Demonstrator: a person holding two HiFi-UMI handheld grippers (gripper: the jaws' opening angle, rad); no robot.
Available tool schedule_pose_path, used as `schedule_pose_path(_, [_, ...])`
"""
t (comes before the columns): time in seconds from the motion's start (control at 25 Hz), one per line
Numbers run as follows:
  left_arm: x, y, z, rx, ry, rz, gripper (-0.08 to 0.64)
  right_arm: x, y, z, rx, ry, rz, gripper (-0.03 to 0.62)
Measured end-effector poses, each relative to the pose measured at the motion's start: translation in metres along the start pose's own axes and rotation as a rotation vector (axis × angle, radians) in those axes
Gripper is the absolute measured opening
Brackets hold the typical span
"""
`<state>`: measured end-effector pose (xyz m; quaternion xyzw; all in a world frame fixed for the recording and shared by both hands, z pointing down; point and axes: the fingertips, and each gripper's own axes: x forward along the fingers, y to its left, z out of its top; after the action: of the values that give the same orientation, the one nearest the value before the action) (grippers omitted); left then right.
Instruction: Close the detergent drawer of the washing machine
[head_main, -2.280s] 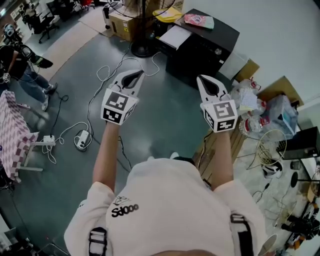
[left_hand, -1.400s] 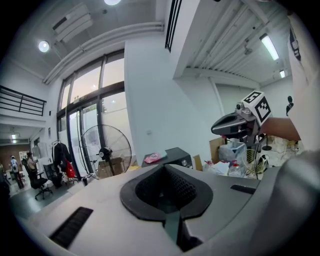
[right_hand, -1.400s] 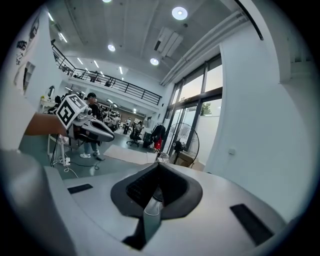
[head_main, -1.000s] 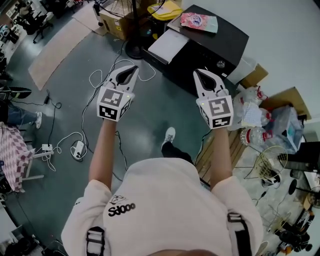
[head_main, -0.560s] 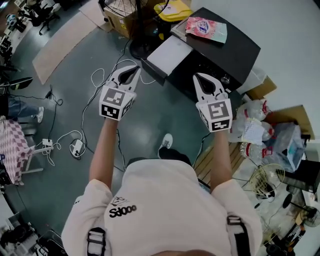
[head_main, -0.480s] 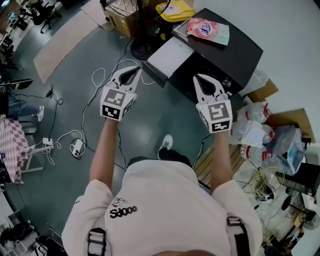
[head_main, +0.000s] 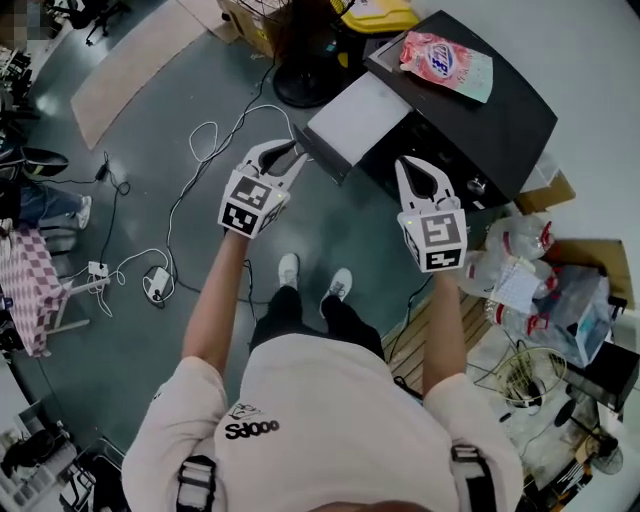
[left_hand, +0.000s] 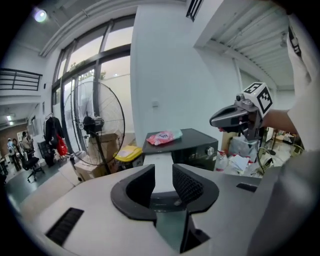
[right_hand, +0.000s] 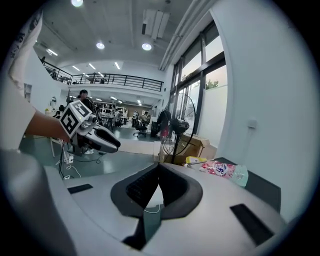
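The drawer (head_main: 352, 122) is seen pulled out of the washer's (head_main: 470, 110) front. Just beside it the left gripper (head_main: 285, 157) is held, its jaws just opened narrowly, with nothing between them. The right gripper (head_main: 410, 172) is held closed before the washer.

the detergent drawer (head_main: 360, 118) sticks out of the washing machine (head_main: 480, 110) front, toward the person's shoes (head_main: 290, 270). a pouch (head_main: 445, 62) lies on top of the machine. fan base (head_main: 305, 85) sits on the floor (head_main: 330, 230) beside the drawer, cables (head_main: 200, 140) trail further left, bags and bottles (head_main: 530, 270) pile up on the machine's right
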<state>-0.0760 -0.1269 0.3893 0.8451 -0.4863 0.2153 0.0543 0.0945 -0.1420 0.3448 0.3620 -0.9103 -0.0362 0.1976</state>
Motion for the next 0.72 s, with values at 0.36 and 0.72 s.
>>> schedule_pose_path(0.36, [0.065, 0.035, -0.097, 0.000, 0.049, -0.107, 0.184, 0.067, 0.025, -0.054, 0.162, 0.020, -0.044, -0.005])
schedule_pose_path(0.72, [0.108, 0.033, -0.176, -0.054, 0.059, -0.119, 0.215, 0.091, 0.048, -0.115, 0.187, 0.054, -0.119, -0.005])
